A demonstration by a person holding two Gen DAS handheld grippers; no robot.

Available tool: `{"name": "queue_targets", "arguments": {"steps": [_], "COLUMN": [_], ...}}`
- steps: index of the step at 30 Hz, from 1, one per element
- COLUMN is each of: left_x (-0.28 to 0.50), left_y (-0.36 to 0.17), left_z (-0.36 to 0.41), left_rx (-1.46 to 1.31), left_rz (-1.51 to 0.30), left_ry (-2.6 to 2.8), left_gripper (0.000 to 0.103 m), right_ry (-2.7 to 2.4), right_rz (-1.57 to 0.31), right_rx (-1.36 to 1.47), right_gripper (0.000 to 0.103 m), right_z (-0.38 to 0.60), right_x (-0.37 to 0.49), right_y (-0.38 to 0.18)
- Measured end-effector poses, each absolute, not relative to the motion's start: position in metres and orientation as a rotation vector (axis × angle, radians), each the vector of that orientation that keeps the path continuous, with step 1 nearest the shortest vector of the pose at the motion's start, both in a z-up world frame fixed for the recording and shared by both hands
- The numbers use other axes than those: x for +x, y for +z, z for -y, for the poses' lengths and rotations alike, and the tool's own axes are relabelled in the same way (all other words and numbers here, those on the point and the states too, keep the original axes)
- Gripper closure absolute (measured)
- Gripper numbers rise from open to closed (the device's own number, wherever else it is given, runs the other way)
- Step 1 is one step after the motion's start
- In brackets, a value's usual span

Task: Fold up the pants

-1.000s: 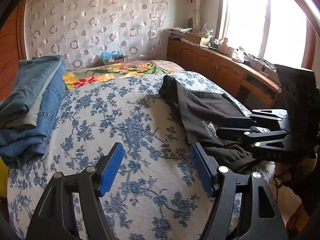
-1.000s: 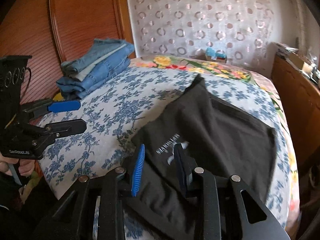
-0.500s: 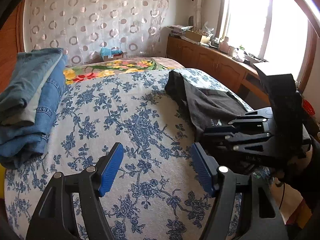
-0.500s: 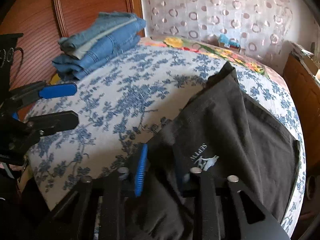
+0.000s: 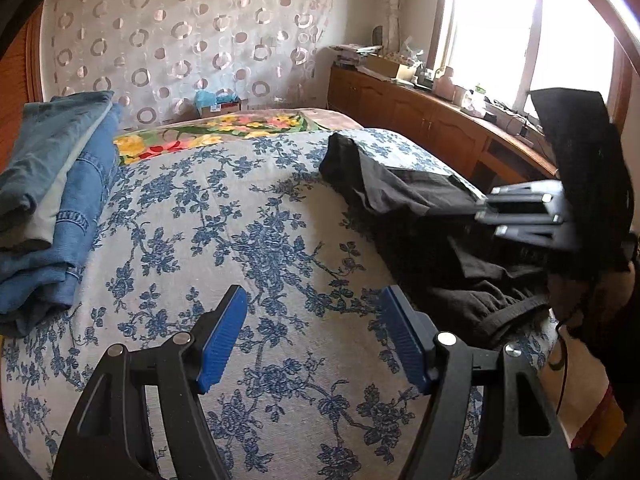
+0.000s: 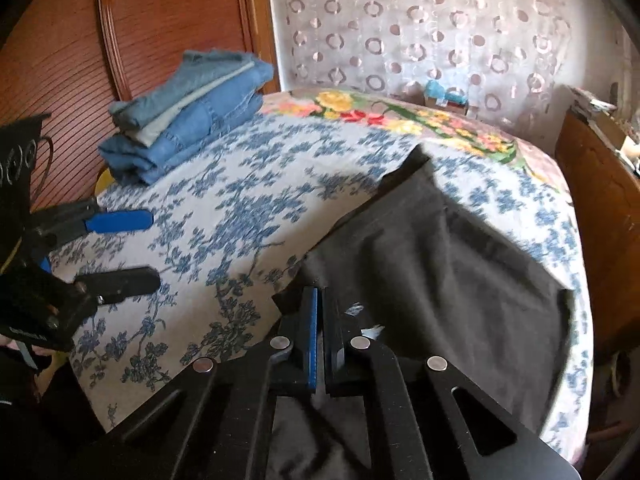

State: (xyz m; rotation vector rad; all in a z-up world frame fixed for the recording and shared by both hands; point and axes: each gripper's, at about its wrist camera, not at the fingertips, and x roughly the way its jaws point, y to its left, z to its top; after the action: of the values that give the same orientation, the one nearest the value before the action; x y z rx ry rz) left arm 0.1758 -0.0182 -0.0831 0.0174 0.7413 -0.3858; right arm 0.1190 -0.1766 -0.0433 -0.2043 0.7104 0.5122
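Black pants [image 5: 404, 196] lie crumpled on the right side of the blue floral bedspread [image 5: 224, 232]. In the right wrist view the black pants [image 6: 448, 264] spread from the bed's middle to its right edge. My right gripper [image 6: 320, 300] is shut on a fold of the black fabric near its front left corner and lifts it off the bed. It also shows in the left wrist view [image 5: 480, 212], pinching the cloth. My left gripper [image 5: 312, 320] is open and empty above bare bedspread, left of the pants. It shows at the left of the right wrist view [image 6: 152, 248].
A stack of folded blue jeans [image 5: 48, 200] lies at the bed's left, by the wooden headboard [image 6: 160, 24]. A flowered blanket [image 5: 216, 136] covers the far end. A wooden cabinet [image 5: 432, 120] with clutter runs under the window on the right.
My right gripper has closed on the black fabric and pulled it up and leftward. The left gripper has stayed open over the bedspread, shifting only slightly.
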Motion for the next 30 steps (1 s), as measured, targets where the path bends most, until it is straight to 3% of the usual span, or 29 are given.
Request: {"name": "queue_targets", "arguments": {"steps": [13,30], "left_x": [0.189,0.199], "left_y": [-0.084,-0.094], "left_z": [0.049,0.076], "left_rx": [0.034,0.049], "left_rz": [-0.763,-0.807], "left_ry": [-0.438,-0.458], "left_gripper": [0.032,0.032], "right_ry": [0.350,0.238], "right_rz": [-0.676,-0.735], "right_rx": [-0.238,-0.173], "right_gripper": [0.101,0.101], "right_z": [0.242,0.276], "right_x": [0.149,0.194], "right_y": [-0.013,-0.040]}}
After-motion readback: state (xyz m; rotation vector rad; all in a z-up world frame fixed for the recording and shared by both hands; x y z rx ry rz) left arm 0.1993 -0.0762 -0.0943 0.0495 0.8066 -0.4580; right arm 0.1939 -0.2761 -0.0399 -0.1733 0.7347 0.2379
